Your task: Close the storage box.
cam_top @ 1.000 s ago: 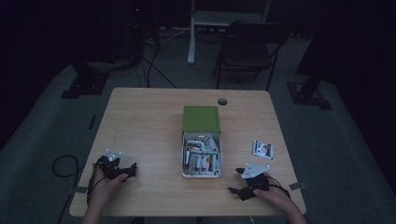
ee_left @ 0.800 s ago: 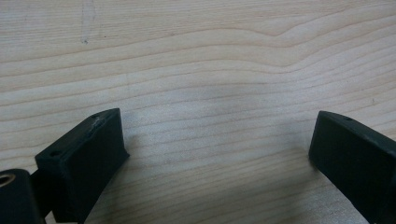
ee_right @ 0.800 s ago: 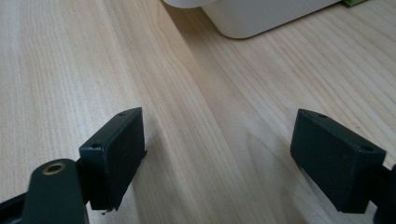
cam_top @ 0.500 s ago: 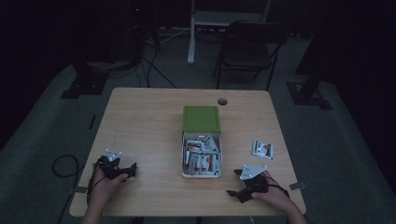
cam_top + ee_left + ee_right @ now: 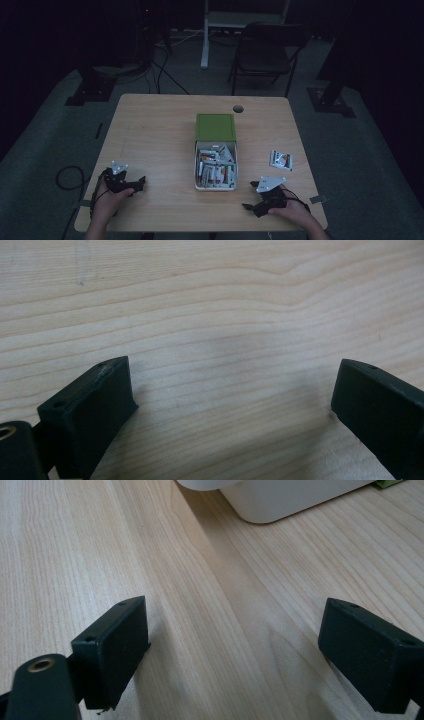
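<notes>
An open white box (image 5: 216, 170) holding several small packets stands mid-table, and its green lid (image 5: 215, 127) lies flat just behind it. One loose packet (image 5: 280, 160) lies to the box's right. My left gripper (image 5: 137, 184) rests on the wood near the front left edge, held in a hand. Its jaws (image 5: 232, 385) are open over bare wood. My right gripper (image 5: 250, 197) rests near the front right edge and points toward the box. It (image 5: 235, 630) is open, its jaws have just been opening a little wider, and nothing lies between them. The box's white wall (image 5: 280, 497) shows ahead of it.
The wooden table (image 5: 150, 135) has a round cable hole (image 5: 238, 108) near its far edge. A folding chair (image 5: 265, 50) and stand legs sit on the dark floor beyond. A cable loop (image 5: 67, 175) hangs off the front left.
</notes>
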Available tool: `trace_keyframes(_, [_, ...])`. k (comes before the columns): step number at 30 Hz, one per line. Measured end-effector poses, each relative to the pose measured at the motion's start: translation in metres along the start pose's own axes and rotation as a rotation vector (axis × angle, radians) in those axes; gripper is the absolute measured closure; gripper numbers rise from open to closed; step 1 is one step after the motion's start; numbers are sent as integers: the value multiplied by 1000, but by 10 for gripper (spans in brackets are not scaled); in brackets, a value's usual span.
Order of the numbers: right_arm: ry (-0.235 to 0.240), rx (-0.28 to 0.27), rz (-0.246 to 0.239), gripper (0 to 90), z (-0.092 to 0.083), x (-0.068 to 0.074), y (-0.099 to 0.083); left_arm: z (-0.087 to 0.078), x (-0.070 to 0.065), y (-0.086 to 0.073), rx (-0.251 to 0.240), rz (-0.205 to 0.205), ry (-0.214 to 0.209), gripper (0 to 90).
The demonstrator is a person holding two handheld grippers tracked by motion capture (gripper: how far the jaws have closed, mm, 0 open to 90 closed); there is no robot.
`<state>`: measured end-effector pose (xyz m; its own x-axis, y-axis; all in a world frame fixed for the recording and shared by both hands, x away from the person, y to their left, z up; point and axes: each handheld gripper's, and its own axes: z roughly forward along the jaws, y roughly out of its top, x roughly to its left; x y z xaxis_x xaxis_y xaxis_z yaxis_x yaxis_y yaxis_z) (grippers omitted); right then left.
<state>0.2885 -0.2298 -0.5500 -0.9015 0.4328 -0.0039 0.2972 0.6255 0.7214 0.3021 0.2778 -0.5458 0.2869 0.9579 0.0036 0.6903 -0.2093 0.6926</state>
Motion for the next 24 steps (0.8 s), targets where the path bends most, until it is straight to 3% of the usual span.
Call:
trace_keyframes(8, [-4,-5,-9,123,0,0,0,-1,-7,-1,1,63,-51,46])
trace_keyframes(12, [2,-28,15,135,-1,0,1,0,-16,0,-2,112,-87,46])
trace_keyframes(18, [-16,-64,33,133,-6,-4,5,0,-21,1,-4,149,-110,46])
trace_keyframes(24, [-34,-101,64,128,-13,-7,8,-5,-36,2,-21,218,-162,48])
